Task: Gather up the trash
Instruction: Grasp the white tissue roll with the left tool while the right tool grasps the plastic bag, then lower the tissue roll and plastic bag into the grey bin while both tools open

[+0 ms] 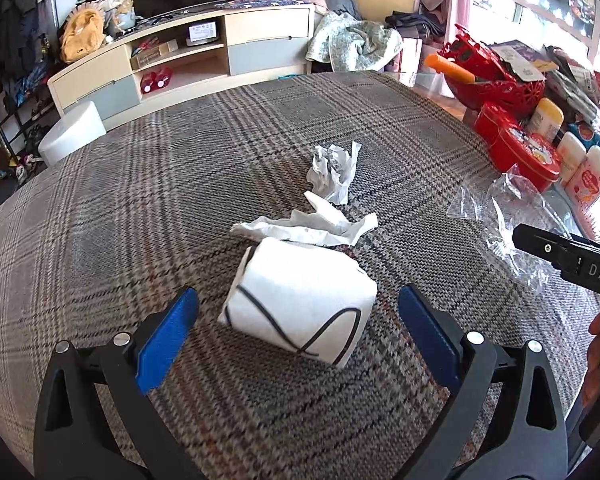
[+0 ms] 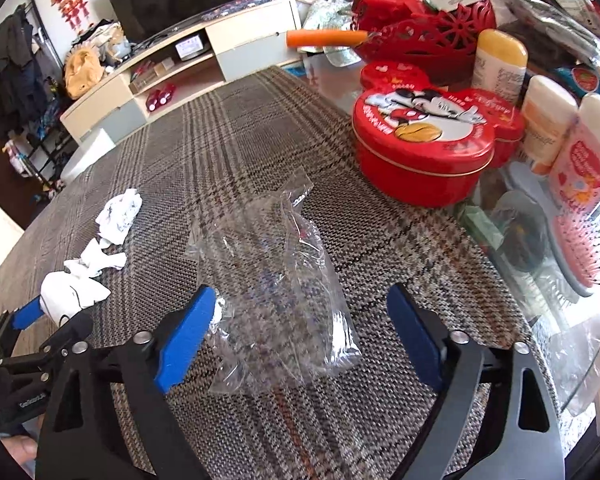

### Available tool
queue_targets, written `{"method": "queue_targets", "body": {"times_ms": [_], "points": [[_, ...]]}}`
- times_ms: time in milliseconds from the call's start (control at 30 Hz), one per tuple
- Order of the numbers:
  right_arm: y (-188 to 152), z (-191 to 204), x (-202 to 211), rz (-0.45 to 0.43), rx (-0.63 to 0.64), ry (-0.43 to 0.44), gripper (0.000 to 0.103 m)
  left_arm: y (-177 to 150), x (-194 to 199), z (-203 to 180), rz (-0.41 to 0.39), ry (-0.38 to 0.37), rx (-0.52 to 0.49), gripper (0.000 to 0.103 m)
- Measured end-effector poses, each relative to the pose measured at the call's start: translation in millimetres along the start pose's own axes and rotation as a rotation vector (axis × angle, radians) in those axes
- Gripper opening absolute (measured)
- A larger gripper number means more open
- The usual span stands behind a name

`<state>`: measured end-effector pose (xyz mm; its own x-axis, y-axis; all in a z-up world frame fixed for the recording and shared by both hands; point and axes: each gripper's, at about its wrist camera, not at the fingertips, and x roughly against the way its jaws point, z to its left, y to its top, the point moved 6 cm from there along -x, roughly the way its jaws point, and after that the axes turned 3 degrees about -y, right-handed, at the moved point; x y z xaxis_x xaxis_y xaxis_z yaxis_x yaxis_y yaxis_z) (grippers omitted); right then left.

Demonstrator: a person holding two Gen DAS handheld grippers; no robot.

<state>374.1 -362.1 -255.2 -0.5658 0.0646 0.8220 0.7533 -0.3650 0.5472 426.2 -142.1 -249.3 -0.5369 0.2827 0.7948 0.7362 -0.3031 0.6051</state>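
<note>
On the plaid tablecloth (image 1: pixel 140 220) lies a white folded paper piece with black lines (image 1: pixel 300 300). My left gripper (image 1: pixel 298 292) stands open around it, blue pads apart from its sides. Behind it lie a white tissue (image 1: pixel 312 228) and a crumpled paper ball (image 1: pixel 334 172). A clear plastic bag (image 2: pixel 276 280) lies flat between the open jaws of my right gripper (image 2: pixel 302 292); its crinkled edge reaches the left pad. The right wrist view also shows the paper ball (image 2: pixel 118 216), the tissue (image 2: pixel 98 260) and the white piece (image 2: pixel 68 296) at the left.
A red Mickey tin (image 2: pixel 420 148), a red basket (image 2: pixel 420 20), lotion bottles (image 2: pixel 548 128) and a hairbrush (image 2: pixel 580 248) crowd the table's right side on bare glass. A TV cabinet (image 1: pixel 180 52) and a white stool (image 1: pixel 72 132) stand beyond the far edge.
</note>
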Motion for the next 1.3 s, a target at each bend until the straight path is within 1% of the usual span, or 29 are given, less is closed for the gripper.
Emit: {"method": "queue_targets", "body": {"times_ms": [33,67,100,133,167,200,267,367,533,633,767,900,1033,1167,1300], "points": [[-1,1,-2,0.006,0.004,-0.005,0.081,1,-3,-1,0.003,-0.006,-0.003,0.089],[-1,1,-5,0.010,0.008,-0.010,0.075,1,-5,-2,0.011,-0.018,-0.004,0.083],[-1,2,-3,-0.006,0.014,-0.018,0.070,1,-7,-2,0.017,-0.029,-0.001,0.076],[-1,3,-3,-0.008,0.016,-0.013,0.053,1,-9,-2,0.024,-0.042,0.008,0.072],[-2,2,-2,-0.005,0.015,-0.007,0.043,2,-11,-1,0.027,-0.042,0.011,0.066],[-2,3,-1,-0.005,0.016,-0.007,0.039,1,-12,0,0.028,-0.037,0.012,0.065],[-3,3,1,-0.007,0.024,0.009,0.027,1,-13,0,0.023,-0.042,0.013,0.064],[-4,3,9,-0.028,0.032,0.025,0.018,-1,-10,0,0.013,-0.041,0.010,0.064],[-13,5,25,-0.033,0.042,0.069,0.018,-13,5,-5,0.018,-0.067,0.007,0.063],[-27,13,36,-0.028,0.062,0.089,0.018,-22,21,-4,0.013,-0.075,0.026,0.063],[-51,22,55,-0.024,0.076,0.112,0.018,-42,50,-8,-0.003,-0.083,0.036,0.063],[-76,25,77,-0.026,0.077,0.131,0.018,-72,87,-11,-0.024,-0.087,0.056,0.063],[-104,28,93,-0.023,0.100,0.136,0.018,-107,121,-10,-0.038,-0.109,0.104,0.063],[-141,31,101,0.007,0.137,0.146,0.018,-141,144,-13,-0.041,-0.114,0.129,0.063],[-168,32,115,0.015,0.157,0.161,0.018,-179,158,-18,-0.028,-0.128,0.144,0.063]]}}
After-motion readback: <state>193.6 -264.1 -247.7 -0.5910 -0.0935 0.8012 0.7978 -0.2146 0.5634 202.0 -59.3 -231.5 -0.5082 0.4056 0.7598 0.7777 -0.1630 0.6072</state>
